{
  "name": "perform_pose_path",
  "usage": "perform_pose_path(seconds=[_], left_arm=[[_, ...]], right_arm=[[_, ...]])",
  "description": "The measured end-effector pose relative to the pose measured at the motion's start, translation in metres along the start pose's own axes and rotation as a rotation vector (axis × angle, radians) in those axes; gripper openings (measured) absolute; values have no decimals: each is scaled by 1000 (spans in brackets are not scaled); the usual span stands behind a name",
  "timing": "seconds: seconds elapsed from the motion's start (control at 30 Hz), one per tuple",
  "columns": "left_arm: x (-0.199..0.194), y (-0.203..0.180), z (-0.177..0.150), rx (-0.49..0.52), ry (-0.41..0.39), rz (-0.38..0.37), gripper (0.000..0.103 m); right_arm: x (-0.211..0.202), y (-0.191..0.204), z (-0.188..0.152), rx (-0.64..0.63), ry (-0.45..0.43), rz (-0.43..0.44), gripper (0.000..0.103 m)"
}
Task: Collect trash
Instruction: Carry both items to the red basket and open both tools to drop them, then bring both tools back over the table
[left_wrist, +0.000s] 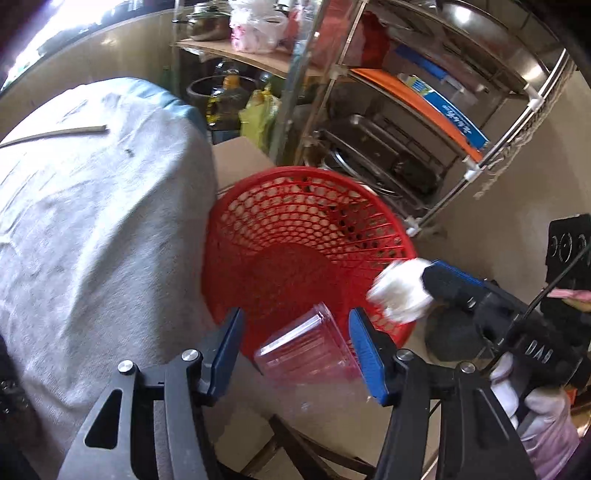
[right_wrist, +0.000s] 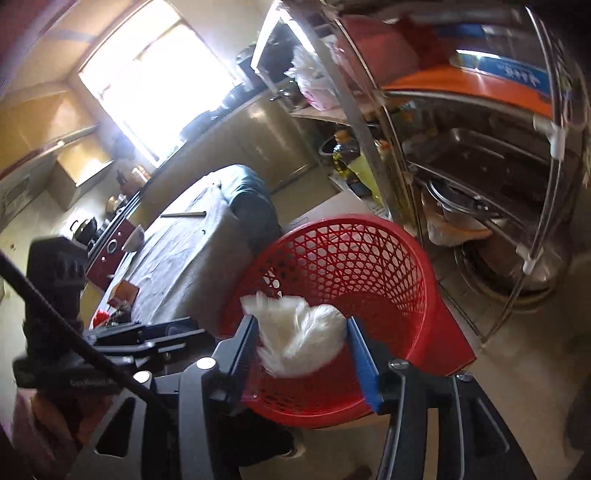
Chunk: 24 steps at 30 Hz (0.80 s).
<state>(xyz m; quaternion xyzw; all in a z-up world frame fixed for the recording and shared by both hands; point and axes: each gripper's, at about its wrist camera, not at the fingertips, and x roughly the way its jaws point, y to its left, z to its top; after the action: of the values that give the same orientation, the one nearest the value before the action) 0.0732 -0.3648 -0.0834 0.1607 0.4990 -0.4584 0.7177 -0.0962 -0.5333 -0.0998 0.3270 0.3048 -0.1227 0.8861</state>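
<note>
the left gripper (left_wrist: 295, 350) has its jaws parted around a clear ribbed plastic cup (left_wrist: 306, 350), whose sides stand free of the blue pads, above the near rim of a red lattice plastic basket (left_wrist: 310, 229). the right gripper (right_wrist: 303, 343) has its jaws spread, a crumpled white plastic bag (right_wrist: 295, 332) loose between them over the basket's near rim. a grey cloth-covered table (left_wrist: 92, 221) stands just beside the basket.

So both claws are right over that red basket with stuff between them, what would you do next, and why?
Probably open both a bit wider and let go. The clear plastic cup sits between the left gripper fingers above the red basket mouth, seemingly loose between the pads, and the white crumpled wad sits between the right gripper fingers over the rim. Both should fall inside.
</note>
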Motion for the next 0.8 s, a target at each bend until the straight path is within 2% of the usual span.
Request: perform_pose_path(seconds=[0.1, 0.23, 0.4, 0.57, 0.67, 0.8], left_arm=[[-21, 11, -7, -16, -40, 13, 60], [-68, 23, -24, 0, -144, 75, 62], [-131, 50, -69, -26, -263, 157, 64], [-197, 93, -141, -123, -356, 324, 69], [-230, 126, -185, -223, -388, 451, 72], [-265, 172, -233, -373, -423, 559, 75]], right_arm=[[0, 2, 3, 3, -13, 4, 55], [1, 18, 4, -21, -23, 23, 55], [8, 51, 1, -87, -9, 61, 54], [16, 101, -4, -177, 12, 137, 54], [26, 136, -8, -237, 41, 190, 54], [44, 192, -18, -315, 94, 274, 54]])
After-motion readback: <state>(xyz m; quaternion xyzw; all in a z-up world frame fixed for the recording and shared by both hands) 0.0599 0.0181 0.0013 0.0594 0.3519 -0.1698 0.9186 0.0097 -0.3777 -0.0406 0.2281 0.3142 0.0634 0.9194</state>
